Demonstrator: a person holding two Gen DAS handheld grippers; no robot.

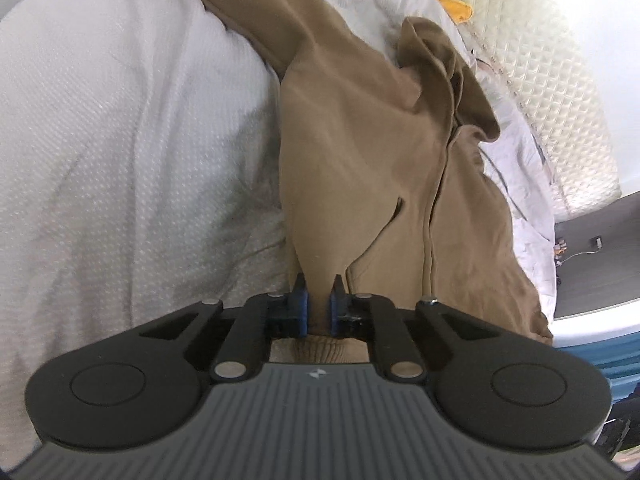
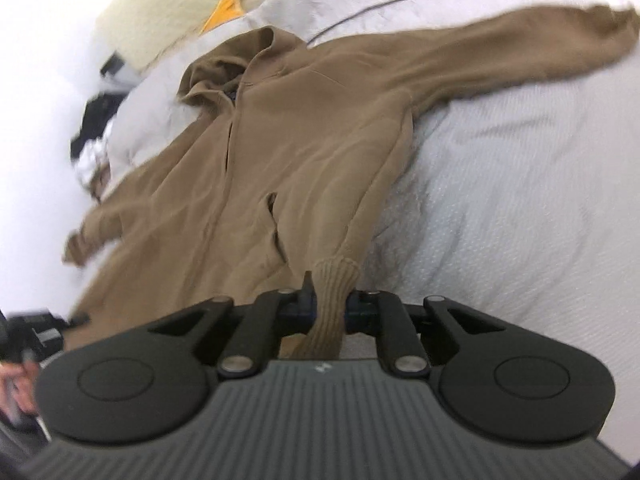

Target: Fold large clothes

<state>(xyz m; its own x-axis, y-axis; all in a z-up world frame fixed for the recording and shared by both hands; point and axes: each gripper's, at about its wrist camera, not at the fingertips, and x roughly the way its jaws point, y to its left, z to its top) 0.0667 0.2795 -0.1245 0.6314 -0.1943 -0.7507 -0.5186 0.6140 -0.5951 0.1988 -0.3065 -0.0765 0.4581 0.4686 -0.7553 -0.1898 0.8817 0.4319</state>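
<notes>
A tan zip-up hoodie (image 2: 304,136) is lying spread across a bed covered in a white textured bedspread (image 2: 520,208), its hood pointing toward the far end and one sleeve stretching out to the right. The left gripper (image 1: 319,304) is pinching the hoodie's hem between its blue-padded fingers (image 1: 303,308), the ribbed edge bunching just behind them. The right gripper (image 2: 329,304) is clamping the ribbed hem band at the garment's near right corner, the fabric squeezing through between its fingers. An orange-yellow item (image 2: 224,10) is sitting at the far end beside a cream quilted headboard (image 1: 552,92). In the right wrist view, a hand is showing at the lower left edge.
</notes>
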